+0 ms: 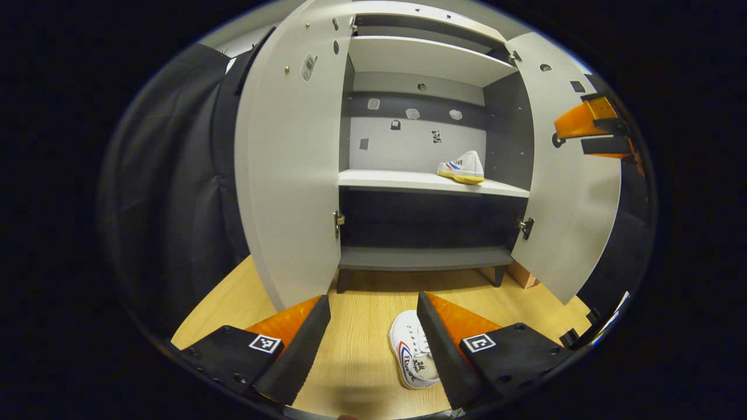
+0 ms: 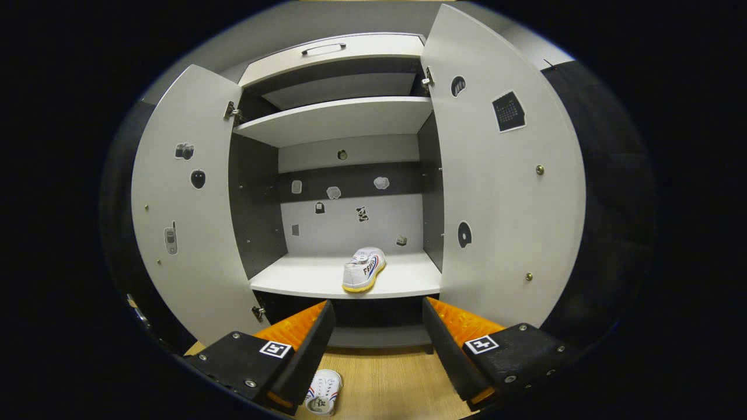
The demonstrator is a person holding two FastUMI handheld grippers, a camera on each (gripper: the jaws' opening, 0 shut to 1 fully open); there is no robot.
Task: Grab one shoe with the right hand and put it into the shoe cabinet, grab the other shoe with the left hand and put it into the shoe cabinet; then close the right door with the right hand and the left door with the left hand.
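Both doors of the shoe cabinet point(image 2: 344, 116) stand swung wide, the left door point(image 1: 289, 175) and right door point(image 1: 569, 192) flaring outward so the middle shelf point(image 1: 432, 184) is open from the front, with bare shelf left of the one shoe point(image 1: 463, 167) that sits at its right end near the front edge. The other shoe point(image 1: 411, 357) lies on the wooden floor point(image 1: 362, 326) in front of the cabinet, just beside the inner edge of the left gripper's point(image 1: 373, 341) right finger, the jaws spread and holding nothing. The right gripper point(image 2: 378, 341) hangs level before the middle shelf, jaws apart and empty, and in the left gripper view it shows high beside the right door's edge.
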